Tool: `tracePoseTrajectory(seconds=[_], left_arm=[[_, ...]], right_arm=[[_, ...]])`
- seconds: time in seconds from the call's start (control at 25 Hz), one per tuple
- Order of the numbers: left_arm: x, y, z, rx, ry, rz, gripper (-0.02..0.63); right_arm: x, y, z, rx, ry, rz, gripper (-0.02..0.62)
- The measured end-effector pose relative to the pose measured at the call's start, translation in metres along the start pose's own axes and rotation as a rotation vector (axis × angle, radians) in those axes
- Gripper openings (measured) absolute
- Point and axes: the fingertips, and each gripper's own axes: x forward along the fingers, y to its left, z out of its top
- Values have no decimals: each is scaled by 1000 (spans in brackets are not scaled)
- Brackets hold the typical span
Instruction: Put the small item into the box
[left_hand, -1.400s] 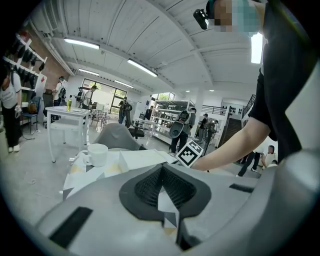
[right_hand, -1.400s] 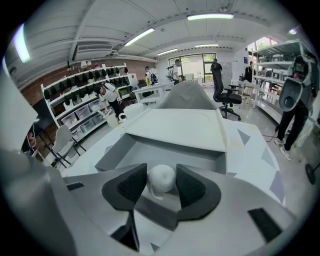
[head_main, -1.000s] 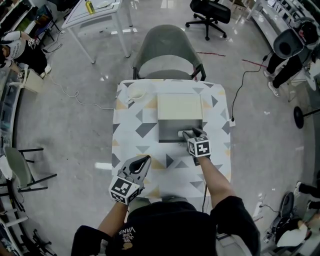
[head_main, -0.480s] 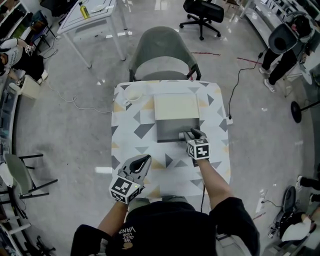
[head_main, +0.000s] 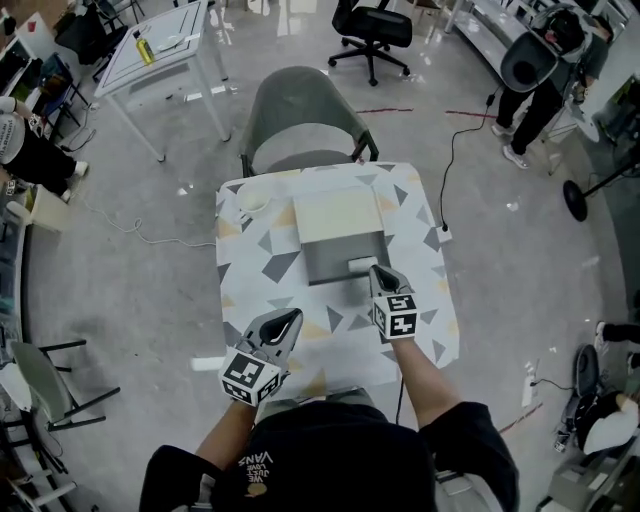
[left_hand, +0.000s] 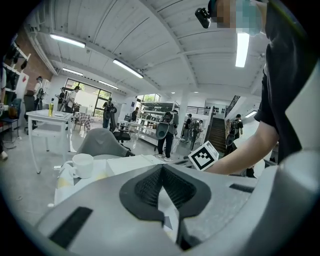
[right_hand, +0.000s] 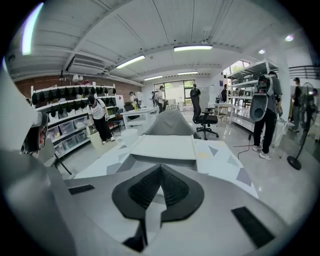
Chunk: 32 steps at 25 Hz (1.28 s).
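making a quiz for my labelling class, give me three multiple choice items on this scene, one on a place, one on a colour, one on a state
1. Where does the white cup stand?
A. on the table, left of the box
B. inside the box
C. on the floor

2. What colour is the chair behind the table?
A. red
B. grey-green
C. yellow

3. How is the right gripper?
A. shut and empty
B. shut on the cup
C. wide open

Answers:
1 A: the head view shows it near the table's far left corner.
2 B: its seat and back are grey-green.
3 A: the right gripper view shows the jaws together with nothing between them.
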Motion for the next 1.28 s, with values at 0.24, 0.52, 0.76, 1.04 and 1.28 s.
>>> tracePoseTrajectory(seconds=[0.24,0.52,0.76,1.04,1.28], left_arm=[[-15,-4,6,32,-11,-49,6],[-34,-11,13,66,-31,-106,6],[-55,-22,13,102,-37,-178,6],[-89,-24,7,126,-38,-240,6],[-116,-22,-4,122,-34,-262,6]], right_arm=[[-46,12,10,87,-97,-71,-2],[-107,43,26,171,-235,-146,-2],[-156,80,32,212,-322,-169,-2],[-196,124,23,213,-361,-204,-2],[-221,155,11,235,-379,-231,-2]])
